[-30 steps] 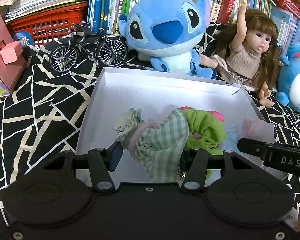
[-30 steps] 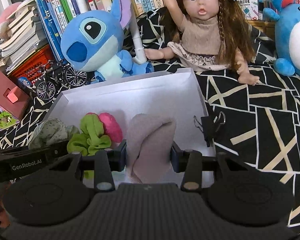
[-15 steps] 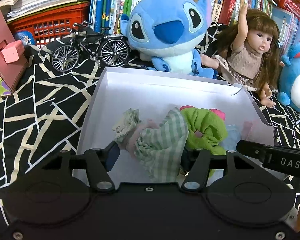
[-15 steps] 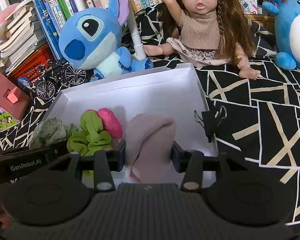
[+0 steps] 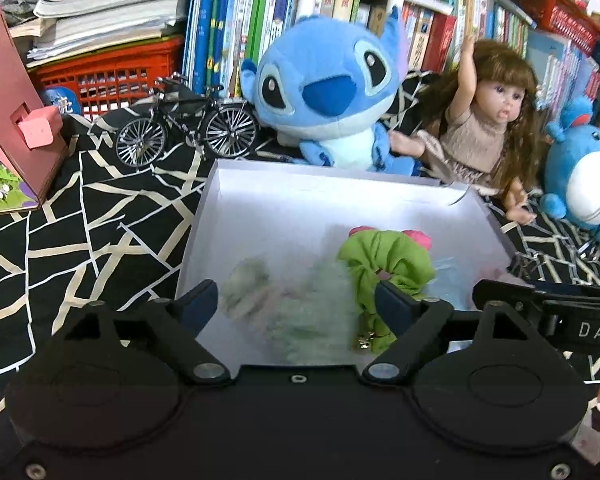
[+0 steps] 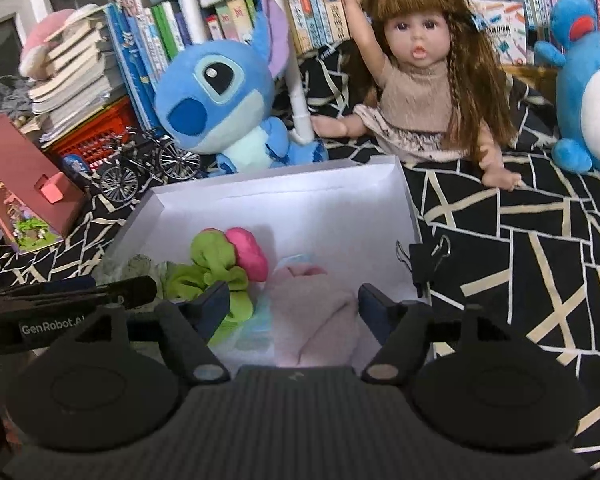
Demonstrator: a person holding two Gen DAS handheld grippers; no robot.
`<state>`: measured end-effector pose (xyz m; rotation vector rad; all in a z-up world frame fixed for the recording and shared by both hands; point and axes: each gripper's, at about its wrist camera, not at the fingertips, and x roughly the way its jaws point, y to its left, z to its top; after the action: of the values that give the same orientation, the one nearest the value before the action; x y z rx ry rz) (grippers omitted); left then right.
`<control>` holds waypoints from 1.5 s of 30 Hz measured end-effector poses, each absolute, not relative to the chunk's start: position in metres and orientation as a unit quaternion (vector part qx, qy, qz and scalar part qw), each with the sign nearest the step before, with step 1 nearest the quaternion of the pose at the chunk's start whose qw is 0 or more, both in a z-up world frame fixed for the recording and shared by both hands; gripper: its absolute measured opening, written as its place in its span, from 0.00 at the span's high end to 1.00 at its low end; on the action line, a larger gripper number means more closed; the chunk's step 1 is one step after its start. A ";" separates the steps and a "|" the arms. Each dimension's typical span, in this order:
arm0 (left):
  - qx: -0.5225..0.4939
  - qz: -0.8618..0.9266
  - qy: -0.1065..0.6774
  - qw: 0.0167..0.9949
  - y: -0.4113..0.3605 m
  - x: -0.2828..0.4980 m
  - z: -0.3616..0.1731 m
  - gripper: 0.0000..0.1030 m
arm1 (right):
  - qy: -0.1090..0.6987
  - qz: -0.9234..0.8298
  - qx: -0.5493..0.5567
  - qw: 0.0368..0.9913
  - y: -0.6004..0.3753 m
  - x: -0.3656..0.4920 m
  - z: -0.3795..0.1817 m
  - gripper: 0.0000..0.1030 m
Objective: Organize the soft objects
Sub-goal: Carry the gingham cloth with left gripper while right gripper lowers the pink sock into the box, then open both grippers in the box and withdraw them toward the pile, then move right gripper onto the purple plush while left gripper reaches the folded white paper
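Both claws hang over the white box (image 6: 410, 216), jaws opening. Left claw (image 5: 296, 304) stands apart around a blurred green checked cloth (image 5: 312, 312); right claw (image 6: 294, 304) stands apart around a pink cloth (image 6: 316, 312) lying inside, beside the green scrunchie (image 6: 216, 260).

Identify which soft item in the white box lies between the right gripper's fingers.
The pale pink cloth. It lies between the opening jaws of the right gripper, pads clear of it; the green scrunchie and pink one lie further left.
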<state>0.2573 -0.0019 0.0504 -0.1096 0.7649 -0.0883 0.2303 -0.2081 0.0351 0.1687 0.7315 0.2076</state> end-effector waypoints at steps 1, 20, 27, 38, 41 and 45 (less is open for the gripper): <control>-0.056 -0.045 0.369 0.927 -0.001 0.254 0.053 0.15 | 0.353 0.104 0.081 0.926 -0.208 0.228 0.037 0.19; -0.061 -0.084 0.309 0.945 0.004 0.164 0.077 0.11 | 0.274 0.161 0.034 0.948 -0.202 0.146 0.060 0.13; -0.066 -0.097 0.295 0.948 0.004 0.131 0.076 0.11 | 0.252 0.171 0.012 0.952 -0.200 0.116 0.057 0.10; -0.074 -0.076 0.268 0.958 0.007 0.085 0.063 0.10 | 0.228 0.171 -0.014 0.959 -0.202 0.076 0.051 0.06; -0.070 -0.072 0.265 0.959 0.008 0.074 0.059 0.10 | 0.224 0.170 -0.018 0.959 -0.203 0.068 0.048 0.05; -0.069 -0.064 0.266 0.959 0.011 0.061 0.051 0.10 | 0.219 0.163 -0.024 0.962 -0.204 0.058 0.041 0.05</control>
<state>0.0608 0.0110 0.0507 -0.1392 0.5403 -0.1290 0.0583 -0.2040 0.0412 -0.0494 0.4447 0.3295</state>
